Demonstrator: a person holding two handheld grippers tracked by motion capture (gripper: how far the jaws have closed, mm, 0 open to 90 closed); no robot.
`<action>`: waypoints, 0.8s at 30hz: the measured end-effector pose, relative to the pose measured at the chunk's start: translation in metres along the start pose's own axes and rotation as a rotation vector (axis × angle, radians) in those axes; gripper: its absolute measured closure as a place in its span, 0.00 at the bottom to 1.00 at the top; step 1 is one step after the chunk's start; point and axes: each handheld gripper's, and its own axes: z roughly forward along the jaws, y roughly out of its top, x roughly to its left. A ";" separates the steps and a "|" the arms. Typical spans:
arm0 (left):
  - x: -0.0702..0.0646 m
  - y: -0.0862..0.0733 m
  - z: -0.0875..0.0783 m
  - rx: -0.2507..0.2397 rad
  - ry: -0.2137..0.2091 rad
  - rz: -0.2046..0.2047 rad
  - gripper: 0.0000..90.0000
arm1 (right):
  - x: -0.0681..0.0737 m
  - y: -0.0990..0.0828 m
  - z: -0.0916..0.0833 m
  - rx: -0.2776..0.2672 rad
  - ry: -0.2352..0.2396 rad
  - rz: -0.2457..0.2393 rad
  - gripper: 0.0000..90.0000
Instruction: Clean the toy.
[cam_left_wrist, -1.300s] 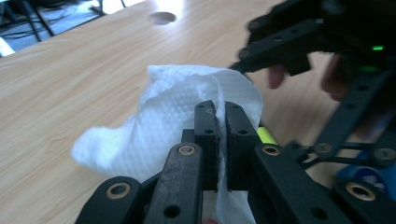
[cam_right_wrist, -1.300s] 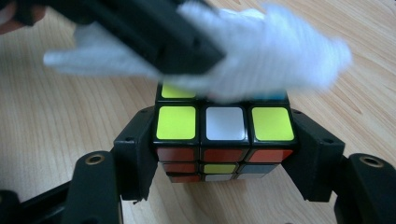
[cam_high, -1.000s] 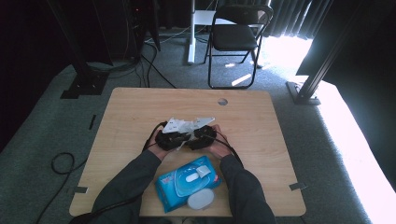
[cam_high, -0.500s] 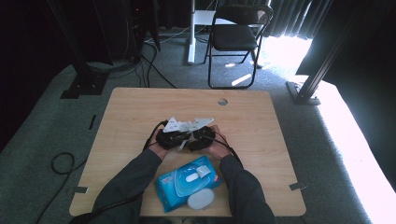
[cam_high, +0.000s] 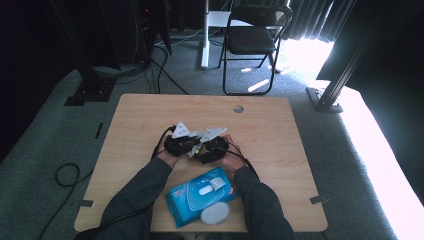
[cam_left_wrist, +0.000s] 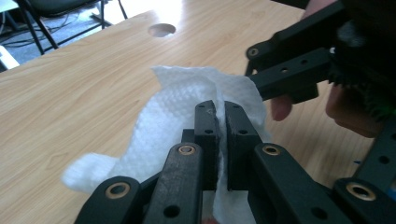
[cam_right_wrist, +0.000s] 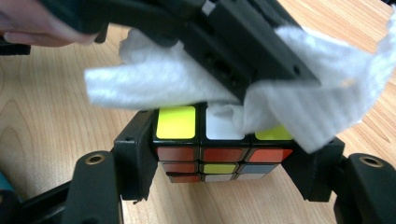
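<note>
Left gripper (cam_left_wrist: 218, 135) clamps a white wipe (cam_left_wrist: 177, 116) at table (cam_high: 280, 135) centre, laid on the puzzle cube (cam_right_wrist: 219, 149) gripped by the right gripper (cam_right_wrist: 224, 154). Near edge: blue wipes pack (cam_high: 200, 195), flap open, loose lid (cam_high: 215, 214) beside it.

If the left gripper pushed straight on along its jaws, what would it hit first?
Most likely the right gripper, whose black jaw crosses just beyond the white wipe clamped in the left gripper. Depth is unclear, so it may instead pass it and reach the table.
</note>
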 end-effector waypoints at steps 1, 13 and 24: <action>0.001 0.000 -0.001 -0.001 0.005 -0.002 0.95 | 0.000 0.000 0.000 0.000 0.000 0.000 0.38; 0.020 -0.010 -0.016 -0.026 0.040 -0.074 0.95 | -0.003 -0.001 -0.005 -0.014 -0.010 0.015 0.38; 0.027 -0.020 -0.017 -0.020 0.007 -0.109 0.95 | -0.006 0.002 -0.014 -0.056 -0.004 0.023 0.38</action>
